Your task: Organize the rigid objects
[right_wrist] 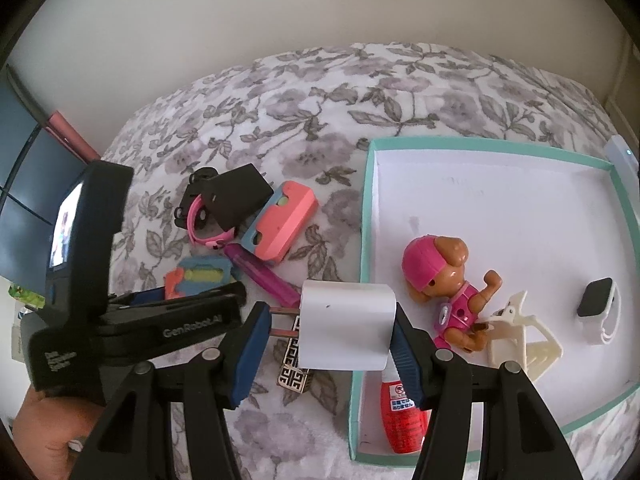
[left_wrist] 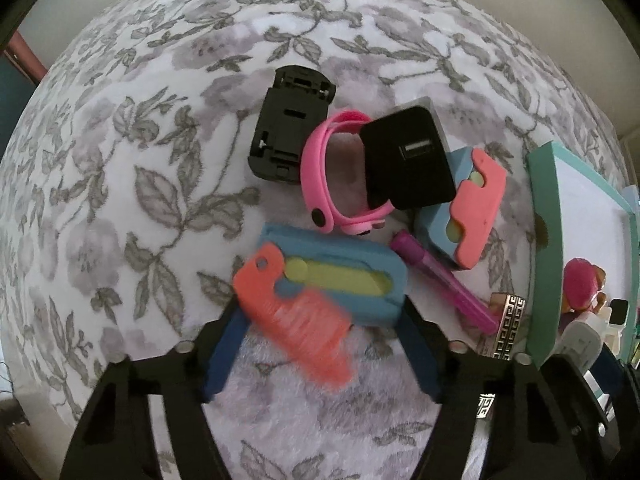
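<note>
My left gripper (left_wrist: 322, 308) points down at the floral bedspread. Its blue pads (left_wrist: 224, 356) touch both ends of a blue toy with a yellow inlay (left_wrist: 340, 280); the toy's orange comb-like part (left_wrist: 304, 320) is blurred. My right gripper (right_wrist: 330, 316) is shut on a white charger block (right_wrist: 344, 328), prongs to the left, over the near-left corner of the teal box (right_wrist: 366, 200). From the right wrist view, the left gripper (right_wrist: 192, 304) is at the left with a hand under it.
Black holder (left_wrist: 290, 120), pink watch (left_wrist: 320, 176), black charger (left_wrist: 408, 160), second blue-and-pink toy (left_wrist: 468, 208), purple pen (left_wrist: 444, 284) and a gold-patterned piece (left_wrist: 506, 328) lie together on the bedspread. The box holds a dog figure (right_wrist: 440, 276), white clip (right_wrist: 520, 336), smartwatch (right_wrist: 596, 304) and red bottle (right_wrist: 400, 416).
</note>
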